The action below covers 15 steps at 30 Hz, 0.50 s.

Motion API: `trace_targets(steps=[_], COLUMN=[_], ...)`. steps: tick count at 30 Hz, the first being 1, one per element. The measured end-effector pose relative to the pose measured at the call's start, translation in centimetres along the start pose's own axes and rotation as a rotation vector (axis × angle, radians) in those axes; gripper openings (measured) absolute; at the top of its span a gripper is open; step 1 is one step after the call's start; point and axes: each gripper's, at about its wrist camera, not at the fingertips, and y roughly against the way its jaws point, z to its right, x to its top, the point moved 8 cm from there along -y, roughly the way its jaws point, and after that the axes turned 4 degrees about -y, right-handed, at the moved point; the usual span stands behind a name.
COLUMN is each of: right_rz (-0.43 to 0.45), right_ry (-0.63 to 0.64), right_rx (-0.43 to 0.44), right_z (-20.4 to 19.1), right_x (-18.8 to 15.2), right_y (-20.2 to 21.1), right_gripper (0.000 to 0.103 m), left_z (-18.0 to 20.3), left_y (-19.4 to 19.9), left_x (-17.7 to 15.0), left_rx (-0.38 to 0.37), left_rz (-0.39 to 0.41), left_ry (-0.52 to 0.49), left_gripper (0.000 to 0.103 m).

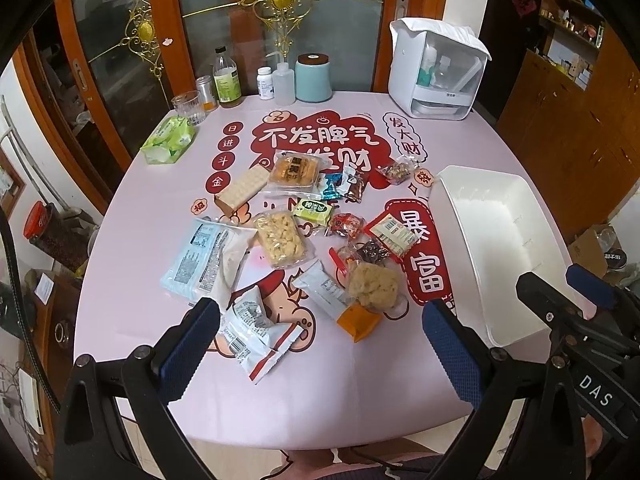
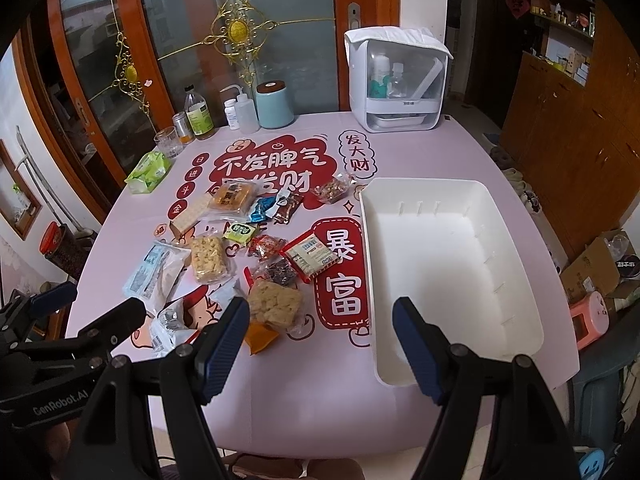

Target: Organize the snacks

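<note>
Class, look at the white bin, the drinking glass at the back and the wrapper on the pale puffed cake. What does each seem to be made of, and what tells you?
White bin: probably moulded plastic, matte, with smooth rounded corners and thin ribs inside.
Drinking glass: clear glass by its look, faceted and see-through.
Puffed cake wrapper: thin clear plastic film, glossy, crinkled at the sealed ends.

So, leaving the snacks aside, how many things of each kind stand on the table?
Bottles, in the open: 3
Glass: 1
Tin: 1
Canister: 1
Tissue pack: 1
Bin: 1
Storage box: 1
Total: 9
</note>
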Motion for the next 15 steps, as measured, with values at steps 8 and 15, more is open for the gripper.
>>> trace_targets(steps=[8, 15], right_rz=[0.010, 0.010], right_ry=[0.008, 0.015], right_rx=[-0.002, -0.004], right_z=[-1.3, -2.1], right_x=[-0.4, -0.4], right_y=[0.6, 0.7], right_gripper=[0.075, 0.075], left_z=[-1.1, -1.5], left_y=[0.6, 0.7], left_x=[-0.2, -0.2], left_rx=[-0.007, -0.009], left_rz=[0.030, 0.034], left_ry=[0.001, 0.006], left_gripper=[0.101, 0.101])
